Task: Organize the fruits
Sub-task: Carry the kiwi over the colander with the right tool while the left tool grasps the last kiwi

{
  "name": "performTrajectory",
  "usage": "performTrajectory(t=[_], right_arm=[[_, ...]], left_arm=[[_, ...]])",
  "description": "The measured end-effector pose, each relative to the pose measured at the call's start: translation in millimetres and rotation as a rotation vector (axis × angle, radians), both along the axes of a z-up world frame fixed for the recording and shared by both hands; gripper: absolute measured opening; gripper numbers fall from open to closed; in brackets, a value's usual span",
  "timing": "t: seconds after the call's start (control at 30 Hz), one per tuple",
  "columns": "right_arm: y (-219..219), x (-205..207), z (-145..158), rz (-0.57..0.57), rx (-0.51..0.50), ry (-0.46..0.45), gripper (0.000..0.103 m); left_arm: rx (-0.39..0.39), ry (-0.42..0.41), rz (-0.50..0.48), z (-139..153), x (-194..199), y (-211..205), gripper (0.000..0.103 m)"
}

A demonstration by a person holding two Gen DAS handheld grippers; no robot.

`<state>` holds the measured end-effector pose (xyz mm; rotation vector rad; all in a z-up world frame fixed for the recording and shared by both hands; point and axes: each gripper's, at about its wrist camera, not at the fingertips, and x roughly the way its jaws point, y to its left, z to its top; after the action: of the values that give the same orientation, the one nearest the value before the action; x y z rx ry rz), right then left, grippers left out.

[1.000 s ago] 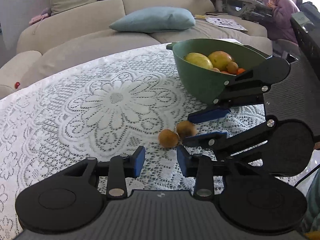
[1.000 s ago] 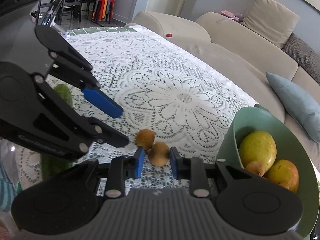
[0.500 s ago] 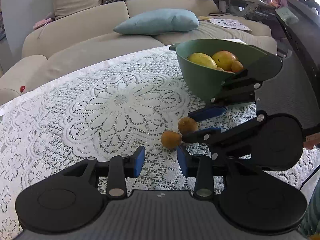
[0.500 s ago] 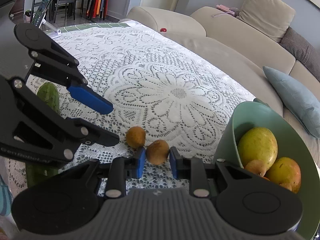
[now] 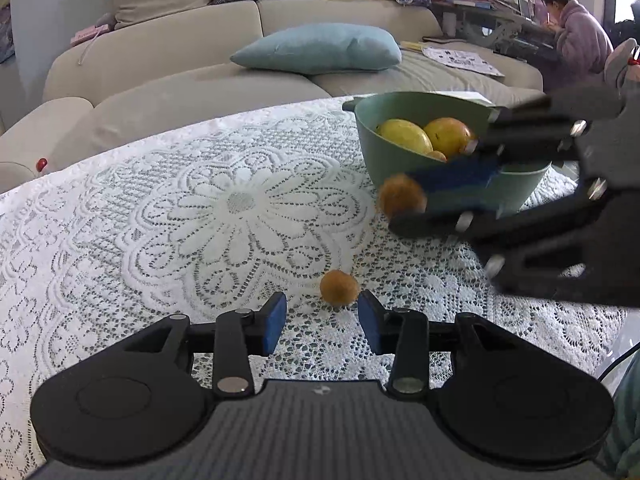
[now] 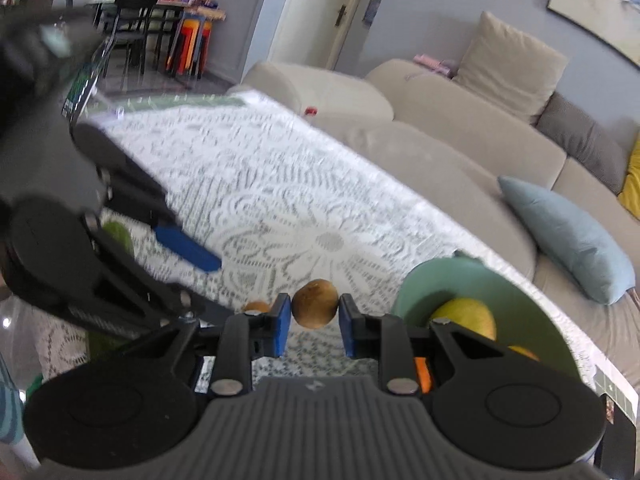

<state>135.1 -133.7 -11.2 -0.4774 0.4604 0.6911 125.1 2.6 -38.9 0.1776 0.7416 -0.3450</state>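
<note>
My right gripper is shut on a brown kiwi and holds it above the lace tablecloth, beside the green bowl. In the left wrist view the same kiwi hangs just left of the bowl, which holds yellow mangoes and smaller fruit. A second kiwi lies on the cloth just ahead of my open, empty left gripper; it also shows in the right wrist view.
A green cucumber lies on the table behind the left gripper in the right wrist view. A beige sofa with a blue cushion runs along the far table edge. A person sits at back right.
My right gripper closed on one kiwi and lifted it off the cloth toward the bowl. The other kiwi stayed on the table, and the left gripper shifted so it sits in front of its fingers.
</note>
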Motion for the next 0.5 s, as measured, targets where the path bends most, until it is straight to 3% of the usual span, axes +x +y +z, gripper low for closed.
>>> performTrajectory(t=[0.33, 0.5], right_arm=[[-33, 3, 32, -0.131, 0.127, -0.067, 0.023], [-53, 13, 36, -0.217, 0.154, -0.051, 0.023]], left_arm=[[-0.007, 0.018, -0.019, -5, 10, -14, 0.055], [-0.008, 0.041, -0.019, -10, 19, -21, 0.055]])
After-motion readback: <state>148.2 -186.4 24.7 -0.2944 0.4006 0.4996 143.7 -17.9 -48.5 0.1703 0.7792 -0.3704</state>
